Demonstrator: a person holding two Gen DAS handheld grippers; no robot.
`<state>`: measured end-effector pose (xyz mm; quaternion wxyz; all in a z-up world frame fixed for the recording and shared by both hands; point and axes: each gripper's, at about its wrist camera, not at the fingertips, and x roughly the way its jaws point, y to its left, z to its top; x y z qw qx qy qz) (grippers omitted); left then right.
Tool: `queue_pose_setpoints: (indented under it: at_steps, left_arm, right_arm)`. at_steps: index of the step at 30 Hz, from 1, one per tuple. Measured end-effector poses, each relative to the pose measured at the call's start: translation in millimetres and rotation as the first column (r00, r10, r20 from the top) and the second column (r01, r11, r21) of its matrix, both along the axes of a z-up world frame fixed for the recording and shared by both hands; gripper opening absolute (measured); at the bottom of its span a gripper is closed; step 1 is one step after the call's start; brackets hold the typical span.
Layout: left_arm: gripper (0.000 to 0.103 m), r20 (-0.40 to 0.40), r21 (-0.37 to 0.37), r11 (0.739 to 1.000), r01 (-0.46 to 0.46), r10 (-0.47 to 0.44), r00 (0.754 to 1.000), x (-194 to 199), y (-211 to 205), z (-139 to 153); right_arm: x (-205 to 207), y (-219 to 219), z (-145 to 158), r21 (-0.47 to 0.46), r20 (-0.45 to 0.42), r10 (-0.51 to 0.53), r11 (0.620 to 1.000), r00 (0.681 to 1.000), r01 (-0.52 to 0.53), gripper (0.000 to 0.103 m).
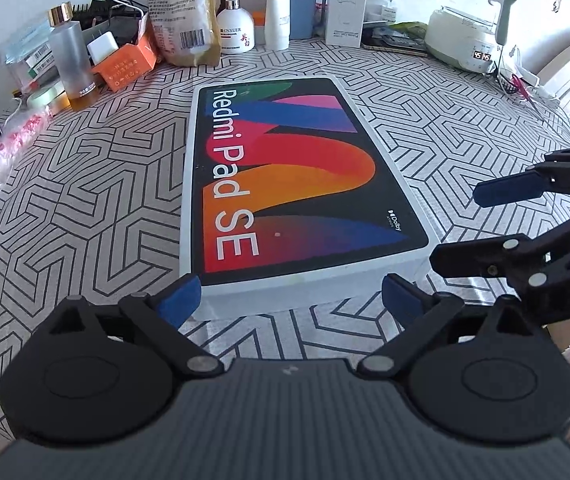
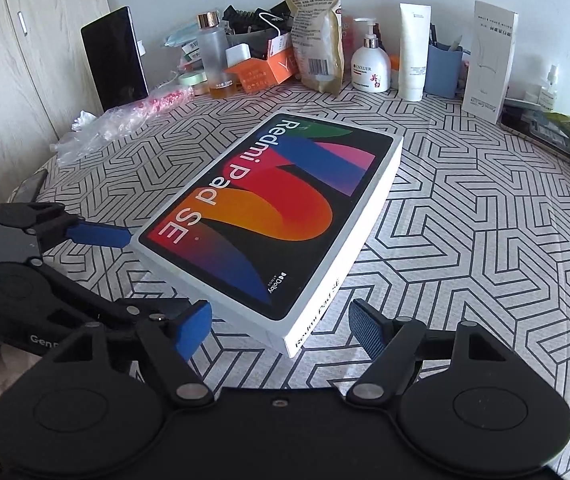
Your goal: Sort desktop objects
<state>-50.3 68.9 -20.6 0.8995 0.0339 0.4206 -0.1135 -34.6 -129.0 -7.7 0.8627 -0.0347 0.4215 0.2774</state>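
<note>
A white Redmi Pad SE box (image 1: 297, 184) with a colourful lid lies flat in the middle of the patterned table; it also shows in the right wrist view (image 2: 281, 216). My left gripper (image 1: 291, 300) is open, its blue fingers just short of the box's near end, one at each corner. My right gripper (image 2: 281, 330) is open around the box's near corner, not touching it. In the left wrist view the right gripper (image 1: 493, 216) comes in from the right. In the right wrist view the left gripper (image 2: 153, 276) sits at the box's left end.
Clutter lines the back: a brown pouch (image 1: 181, 12), a lotion pump bottle (image 1: 235, 26), a white tube (image 1: 277, 4), a blue cup (image 1: 305, 14), a white carton (image 1: 345, 2), an orange box (image 1: 125, 66), a frosted bottle (image 1: 71, 60). A kettle (image 1: 469, 28) stands back right. A dark tablet (image 2: 115, 58) leans at the left.
</note>
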Motion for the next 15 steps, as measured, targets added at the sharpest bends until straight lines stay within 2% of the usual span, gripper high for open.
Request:
queue_pose_setpoints:
  at_steps: [15]
  left_arm:
    - [0.103,-0.001,0.005,1.0,0.01,-0.01,1.0,-0.7,0.4,-0.1]
  right_arm:
    - [1.9,-3.2,-2.0,0.011,-0.013,-0.005,1.0,1.0,0.006,0.08]
